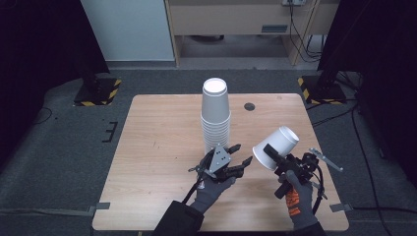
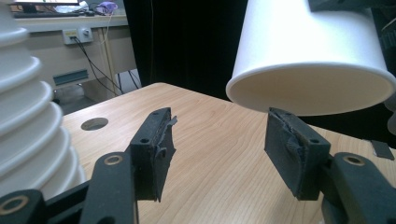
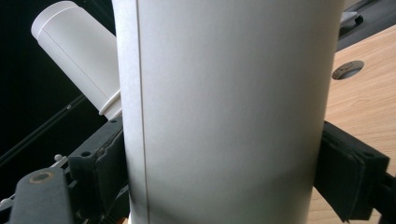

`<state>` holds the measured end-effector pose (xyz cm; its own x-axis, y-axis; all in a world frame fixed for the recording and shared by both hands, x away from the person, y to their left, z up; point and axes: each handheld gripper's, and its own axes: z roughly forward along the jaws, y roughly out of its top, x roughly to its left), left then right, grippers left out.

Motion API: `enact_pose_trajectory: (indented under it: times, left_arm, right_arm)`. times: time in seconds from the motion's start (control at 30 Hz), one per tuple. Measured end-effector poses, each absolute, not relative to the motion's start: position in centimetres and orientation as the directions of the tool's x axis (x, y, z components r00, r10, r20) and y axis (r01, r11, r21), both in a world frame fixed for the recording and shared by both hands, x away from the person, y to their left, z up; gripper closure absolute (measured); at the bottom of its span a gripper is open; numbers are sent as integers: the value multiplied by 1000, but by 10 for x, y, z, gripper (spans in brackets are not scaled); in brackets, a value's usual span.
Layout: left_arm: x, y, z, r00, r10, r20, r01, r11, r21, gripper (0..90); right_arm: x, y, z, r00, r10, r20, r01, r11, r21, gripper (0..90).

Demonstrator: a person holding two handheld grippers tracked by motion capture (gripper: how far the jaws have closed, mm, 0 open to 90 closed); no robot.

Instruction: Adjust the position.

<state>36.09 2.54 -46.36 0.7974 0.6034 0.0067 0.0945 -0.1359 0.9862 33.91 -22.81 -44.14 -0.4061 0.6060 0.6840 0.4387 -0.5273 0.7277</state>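
Note:
A tall stack of white paper cups stands upside down at the middle of the wooden table. It rises at the left edge of the left gripper view and slants behind the held cup in the right gripper view. My right gripper is shut on a single white paper cup, tilted with its mouth toward the left hand; both pads press its wall. My left gripper is open just right of the stack's base, nothing between its pads. The held cup's rim hangs above and beyond its right jaw.
A round hole lies in the tabletop behind and right of the stack. Black stands with yellow-black striped bases sit on the floor past the table's far corners. Cables trail on the floor at the right.

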Motion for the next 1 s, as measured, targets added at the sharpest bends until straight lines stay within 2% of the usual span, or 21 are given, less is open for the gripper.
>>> enact_pose_trajectory:
  times: [0.37,1.0]
  left_arm:
    - [366,14,-468,800,600,-2,81,-104,991,436]
    - [373,-8,-460,812,583,32,54,-129,990,475]
  right_arm:
    - [340,-227,-443,-407,601,688,445,-527,724,148]
    - [340,-224,-444,-414,578,703,470,-526,709,147]
